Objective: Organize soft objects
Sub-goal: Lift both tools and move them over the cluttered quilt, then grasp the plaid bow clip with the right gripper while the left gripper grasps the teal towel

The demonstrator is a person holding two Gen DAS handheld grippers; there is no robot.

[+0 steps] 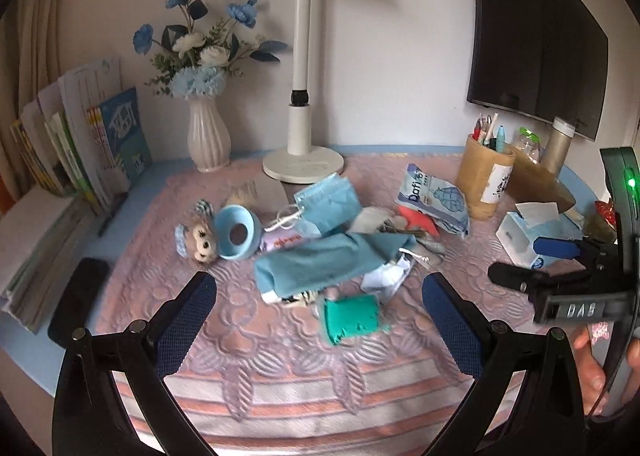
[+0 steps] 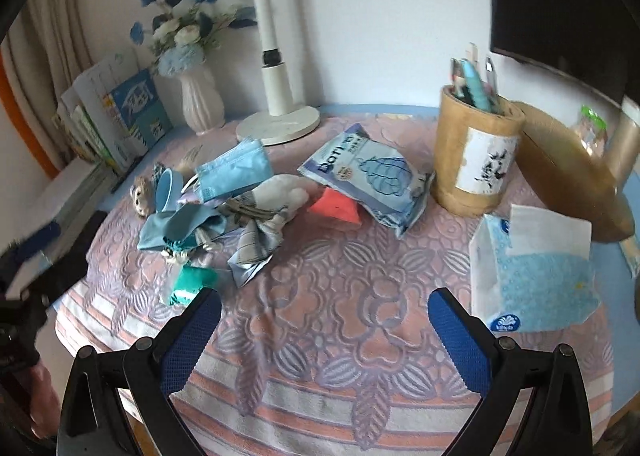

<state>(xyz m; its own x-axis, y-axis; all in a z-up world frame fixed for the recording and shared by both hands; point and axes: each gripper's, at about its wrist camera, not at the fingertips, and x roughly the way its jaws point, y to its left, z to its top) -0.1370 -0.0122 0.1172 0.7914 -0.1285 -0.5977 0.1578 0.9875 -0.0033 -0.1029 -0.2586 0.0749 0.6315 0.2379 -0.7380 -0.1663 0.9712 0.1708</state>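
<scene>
A heap of soft things lies mid-table: a blue cloth (image 1: 328, 258), blue face masks (image 1: 326, 201), a small plush toy (image 1: 200, 242), a green cloth piece (image 1: 352, 318), a wipes pack (image 1: 436, 203) and a red-orange piece (image 1: 416, 217). My left gripper (image 1: 320, 322) is open and empty, just in front of the heap. My right gripper (image 2: 324, 336) is open and empty over the patterned cloth, right of the heap (image 2: 224, 211). It also shows at the right of the left wrist view (image 1: 552, 256).
A pink patterned table cloth (image 2: 340, 336) covers the table. A tissue box (image 2: 532, 276), a bamboo pen holder (image 2: 472, 163), a white lamp base (image 1: 302, 163), a vase of blue flowers (image 1: 208, 135), books (image 1: 92, 139) and a dark monitor (image 1: 540, 27) stand around.
</scene>
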